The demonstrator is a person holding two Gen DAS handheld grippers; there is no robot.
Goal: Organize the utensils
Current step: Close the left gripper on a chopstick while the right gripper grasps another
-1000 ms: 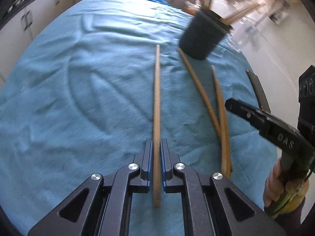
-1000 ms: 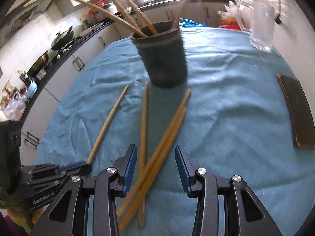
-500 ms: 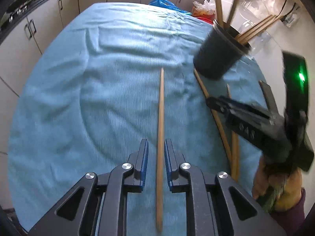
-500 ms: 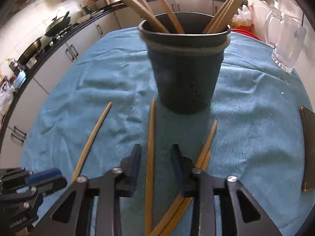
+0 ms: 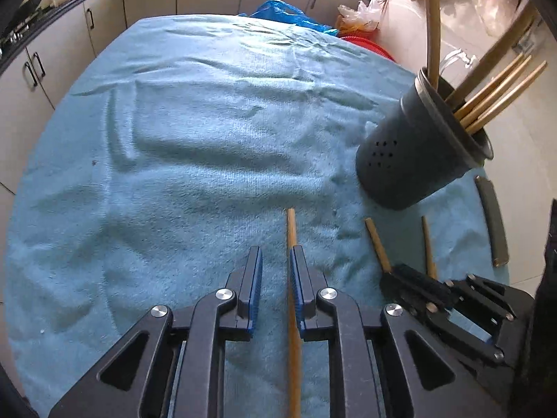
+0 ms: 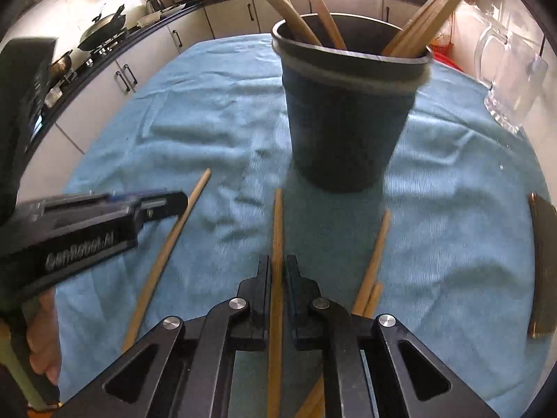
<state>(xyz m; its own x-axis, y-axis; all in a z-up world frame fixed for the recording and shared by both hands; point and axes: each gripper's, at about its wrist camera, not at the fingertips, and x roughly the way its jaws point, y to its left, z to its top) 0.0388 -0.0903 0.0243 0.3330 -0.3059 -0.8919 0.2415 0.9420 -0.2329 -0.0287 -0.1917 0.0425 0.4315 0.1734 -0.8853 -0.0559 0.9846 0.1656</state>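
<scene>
A dark holder cup [image 6: 348, 111] with several wooden sticks in it stands on the blue towel [image 6: 452, 226]; it also shows in the left wrist view [image 5: 417, 160]. My right gripper [image 6: 277, 271] is shut on a wooden chopstick [image 6: 277, 223] that points at the cup. My left gripper [image 5: 275, 261] is open, with another chopstick [image 5: 291, 230] lying on the towel against its right pad. In the right wrist view that chopstick [image 6: 167, 244] lies left, beside the left gripper. More chopsticks [image 6: 374, 261] lie to the right.
A dark flat bar [image 6: 541, 264] lies at the towel's right edge. A glass mug [image 6: 511, 69] stands at the far right. Kitchen cabinets [image 5: 52, 52] and a counter with pans [image 6: 101, 31] run along the left. A blue bag [image 5: 285, 14] lies beyond the table.
My left gripper has opened and let go of its chopstick, which now lies on the towel. My right gripper has moved towards the cup and shut on a chopstick.
</scene>
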